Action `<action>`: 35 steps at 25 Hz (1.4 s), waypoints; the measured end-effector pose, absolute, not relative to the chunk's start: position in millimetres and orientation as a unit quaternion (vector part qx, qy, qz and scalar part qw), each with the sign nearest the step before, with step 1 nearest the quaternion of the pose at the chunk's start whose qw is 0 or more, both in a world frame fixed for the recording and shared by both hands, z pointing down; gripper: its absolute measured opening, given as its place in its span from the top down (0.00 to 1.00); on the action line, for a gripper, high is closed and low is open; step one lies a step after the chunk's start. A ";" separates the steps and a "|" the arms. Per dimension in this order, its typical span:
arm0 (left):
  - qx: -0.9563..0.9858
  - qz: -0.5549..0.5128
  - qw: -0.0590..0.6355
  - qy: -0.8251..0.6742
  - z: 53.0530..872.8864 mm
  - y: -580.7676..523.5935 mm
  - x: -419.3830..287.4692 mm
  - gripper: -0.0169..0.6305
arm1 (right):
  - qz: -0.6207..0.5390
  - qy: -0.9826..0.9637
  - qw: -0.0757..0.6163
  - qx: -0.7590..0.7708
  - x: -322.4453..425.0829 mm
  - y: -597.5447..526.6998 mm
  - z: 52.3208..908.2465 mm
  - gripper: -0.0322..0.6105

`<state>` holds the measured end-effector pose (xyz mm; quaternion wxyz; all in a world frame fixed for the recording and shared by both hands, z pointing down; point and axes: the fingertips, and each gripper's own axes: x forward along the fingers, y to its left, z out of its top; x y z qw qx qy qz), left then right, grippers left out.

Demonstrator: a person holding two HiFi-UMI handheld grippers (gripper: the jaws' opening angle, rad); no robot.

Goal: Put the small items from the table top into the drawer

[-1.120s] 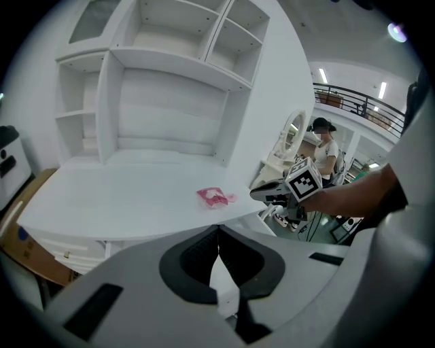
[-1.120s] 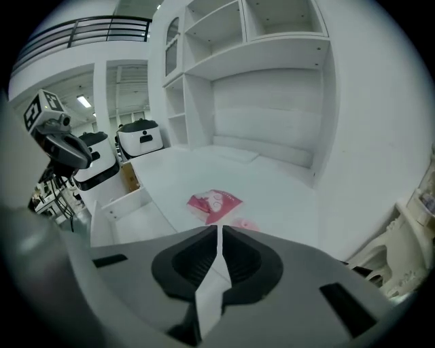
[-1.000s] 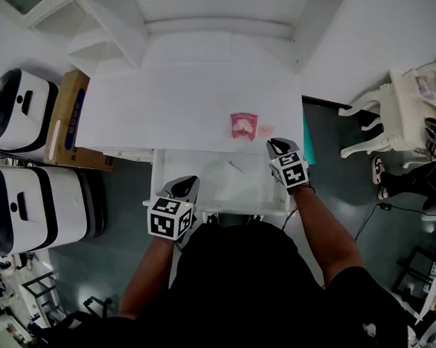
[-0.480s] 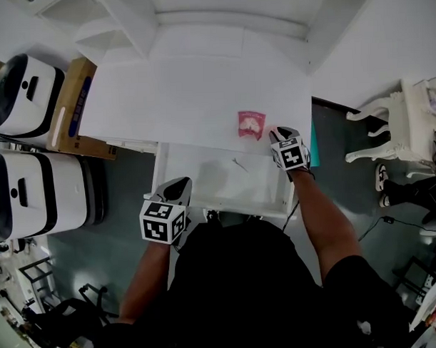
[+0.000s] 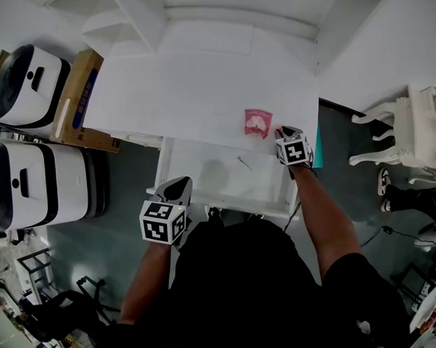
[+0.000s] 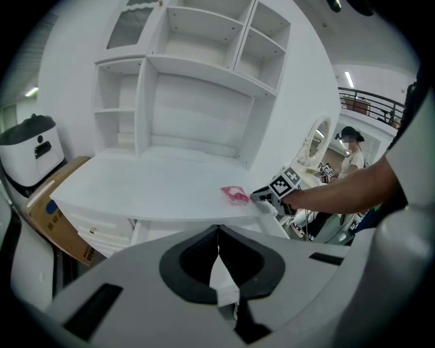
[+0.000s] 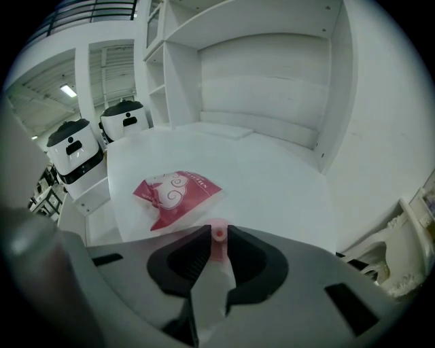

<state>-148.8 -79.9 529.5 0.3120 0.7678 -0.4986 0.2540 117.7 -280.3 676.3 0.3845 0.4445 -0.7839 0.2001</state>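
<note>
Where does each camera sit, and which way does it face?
Head view: above, facing down on the desk and open drawer; shows left arm, right arm, left gripper, right gripper.
Left gripper view: low, in front of the desk, facing the shelves; shows its shut jaws and the right arm.
Right gripper view: at the desk top, facing the shelves; a small pink piece sits between its jaws.
All three share the pink packet.

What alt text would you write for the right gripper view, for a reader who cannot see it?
The right tool pinches a small pink round piece between its jaw tips, over a white table top. Just beyond lies a flat red-and-white plastic packet, with a white shelf unit behind.
</note>
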 end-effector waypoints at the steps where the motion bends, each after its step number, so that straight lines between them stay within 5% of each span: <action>1: 0.768 0.254 0.312 -0.498 529.6 -78.9 -148.8 0.96 | 0.204 -0.783 0.383 0.445 118.7 -279.7 676.3 0.82; 26: 0.812 0.254 0.291 -0.438 533.5 -91.8 -123.6 0.96 | 0.176 -0.815 0.343 0.433 104.0 -209.7 613.0 0.85; 35: 0.817 0.260 0.291 -0.425 537.4 -90.7 -121.2 0.96 | 0.200 -0.826 0.377 0.368 70.0 -143.5 649.2 0.85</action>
